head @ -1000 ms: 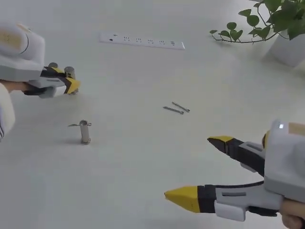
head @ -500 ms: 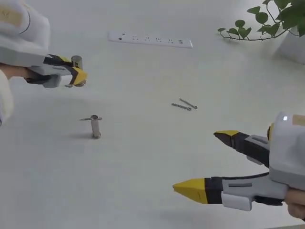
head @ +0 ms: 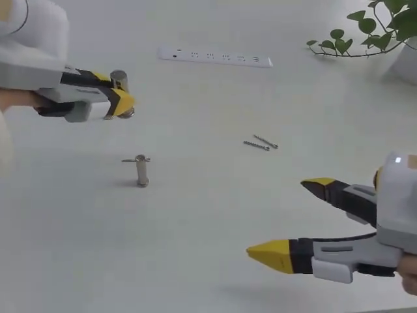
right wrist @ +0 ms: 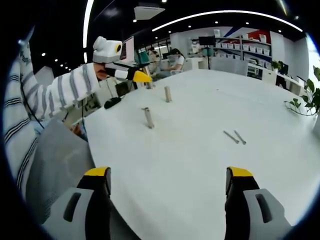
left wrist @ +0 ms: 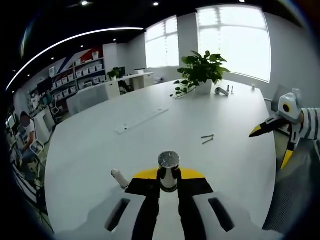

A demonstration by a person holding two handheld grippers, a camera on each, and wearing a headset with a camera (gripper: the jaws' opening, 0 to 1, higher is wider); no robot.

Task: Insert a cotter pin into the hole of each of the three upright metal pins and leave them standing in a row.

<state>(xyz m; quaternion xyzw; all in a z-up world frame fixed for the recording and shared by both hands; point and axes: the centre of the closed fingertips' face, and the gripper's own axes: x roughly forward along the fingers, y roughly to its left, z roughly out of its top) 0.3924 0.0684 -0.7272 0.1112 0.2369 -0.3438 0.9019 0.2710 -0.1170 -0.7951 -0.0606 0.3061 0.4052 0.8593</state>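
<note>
Short grey metal pin (head: 141,172), upright with a thin wire cotter pin (head: 132,160) through its head, stands on the white tabletop (head: 195,215) with bare surface all round it. Up and left of it, the left gripper (head: 125,103), white with black-and-yellow jaws, pinches a second grey metal pin (head: 118,79) upright between pressed jaws. Right of the standing pin, well apart, two loose silver cotter pins (head: 261,143) lie side by side. Far beyond it lies a long white power strip (head: 215,57). Nearer than it and to the right, by the table's near edge, the right gripper (head: 285,218) hovers, jaws spread wide and empty. A green potted plant (head: 381,26) sits far right of it, at the back
</note>
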